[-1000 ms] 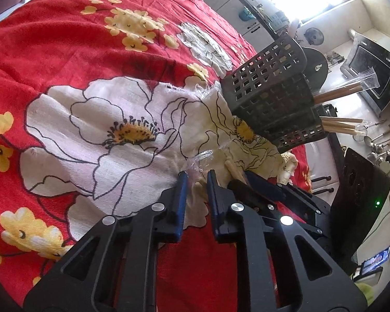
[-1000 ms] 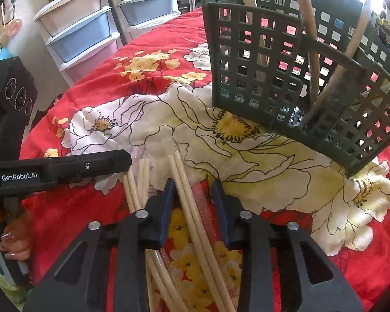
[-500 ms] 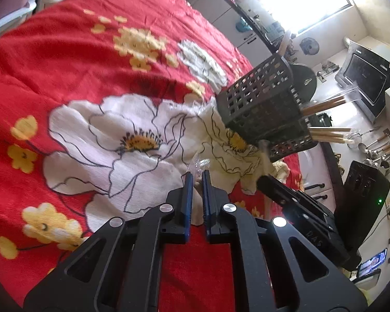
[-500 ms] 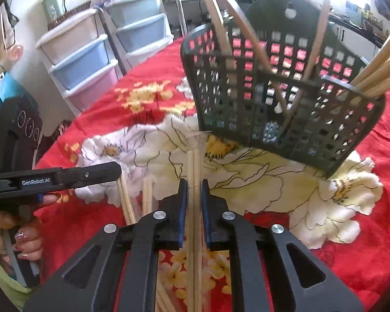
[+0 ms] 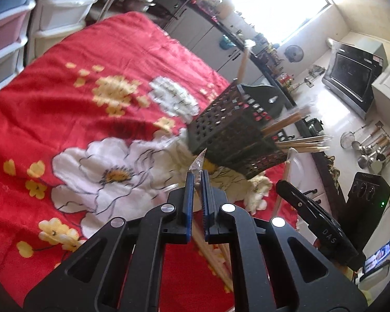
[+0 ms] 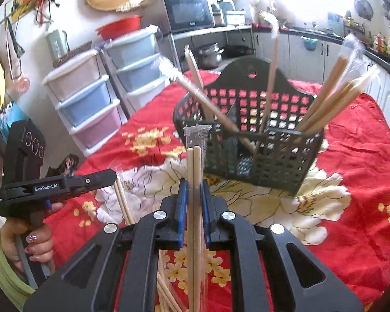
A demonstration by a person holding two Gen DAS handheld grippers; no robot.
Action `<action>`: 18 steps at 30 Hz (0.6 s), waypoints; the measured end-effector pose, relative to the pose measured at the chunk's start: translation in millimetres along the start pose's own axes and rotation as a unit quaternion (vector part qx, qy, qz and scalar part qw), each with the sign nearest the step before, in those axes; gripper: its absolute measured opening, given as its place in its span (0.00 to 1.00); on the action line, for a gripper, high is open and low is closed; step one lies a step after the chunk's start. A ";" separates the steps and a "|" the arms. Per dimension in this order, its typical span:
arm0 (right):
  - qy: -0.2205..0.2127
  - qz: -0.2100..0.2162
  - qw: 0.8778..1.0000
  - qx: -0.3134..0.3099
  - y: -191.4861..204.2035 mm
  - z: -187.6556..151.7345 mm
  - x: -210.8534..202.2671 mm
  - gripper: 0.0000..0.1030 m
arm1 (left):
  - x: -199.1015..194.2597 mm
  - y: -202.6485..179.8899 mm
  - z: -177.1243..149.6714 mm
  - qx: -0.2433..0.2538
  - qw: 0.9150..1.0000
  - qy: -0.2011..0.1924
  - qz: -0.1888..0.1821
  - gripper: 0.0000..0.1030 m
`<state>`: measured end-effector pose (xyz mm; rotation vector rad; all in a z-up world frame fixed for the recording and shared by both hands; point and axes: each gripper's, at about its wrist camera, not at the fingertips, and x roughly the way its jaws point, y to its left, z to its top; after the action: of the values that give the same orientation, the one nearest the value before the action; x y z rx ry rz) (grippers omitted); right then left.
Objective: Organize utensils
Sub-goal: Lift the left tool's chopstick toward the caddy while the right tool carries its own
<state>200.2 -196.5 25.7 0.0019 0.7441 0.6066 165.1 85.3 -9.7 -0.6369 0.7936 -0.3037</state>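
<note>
Right claw (image 6: 193,189) is clamped on a wrapped pair of wooden chopsticks (image 6: 193,161), tips poking up past its fingers — the dark slotted utensil basket (image 6: 249,140) stands just beyond, already bristling with other wrapped pairs. Left claw (image 5: 198,179) is pressed tight on the clear wrapper end of another chopstick pair (image 5: 199,160), basket ahead and slightly right. More chopsticks lie under both claws on the red floral-clothed surface (image 5: 96,52).

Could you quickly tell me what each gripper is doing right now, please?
Left gripper: shut on a wrapped chopstick pair.
Right gripper: shut on another wrapped pair.
</note>
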 end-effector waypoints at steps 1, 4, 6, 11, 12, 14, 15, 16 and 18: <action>-0.004 0.001 1.000 0.002 -2.4 0.2 -4.6 0.10 | -0.9 -6.4 2.0 0.006 1.000 -0.003 -0.004 0.03; -0.022 -0.002 1.000 0.007 -6.6 3.2 -17.6 0.10 | -1.1 -21.3 7.0 0.021 1.000 -0.010 -0.010 0.03; -0.032 -0.003 0.999 0.011 -8.4 4.3 -24.0 0.10 | -2.2 -30.1 9.8 0.029 0.999 -0.016 -0.014 0.03; -0.062 -0.007 0.998 0.016 -13.5 7.5 -41.1 0.10 | -2.9 -51.6 20.1 0.050 0.998 -0.030 -0.026 0.02; -0.067 -0.008 0.998 0.017 -14.5 8.4 -44.1 0.10 | -3.2 -54.4 21.2 0.053 0.998 -0.032 -0.028 0.02; -0.079 -0.010 0.997 0.021 -17.5 10.2 -50.6 0.10 | -4.2 -62.5 25.9 0.063 0.997 -0.039 -0.031 0.02; -0.083 -0.011 0.996 0.022 -17.7 10.8 -52.1 0.10 | -5.3 -66.1 27.3 0.068 0.996 -0.042 -0.032 0.02; -0.086 -0.012 0.996 0.022 -18.4 11.7 -53.9 0.10 | -6.0 -70.6 29.4 0.074 0.996 -0.045 -0.033 0.02; -0.096 -0.014 0.995 0.025 -20.3 13.5 -57.7 0.10 | -7.6 -78.5 33.1 0.083 0.994 -0.053 -0.036 0.02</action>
<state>186.1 -240.5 68.1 0.0943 0.5722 0.5527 182.9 42.0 61.8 -0.5211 0.6374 -0.3951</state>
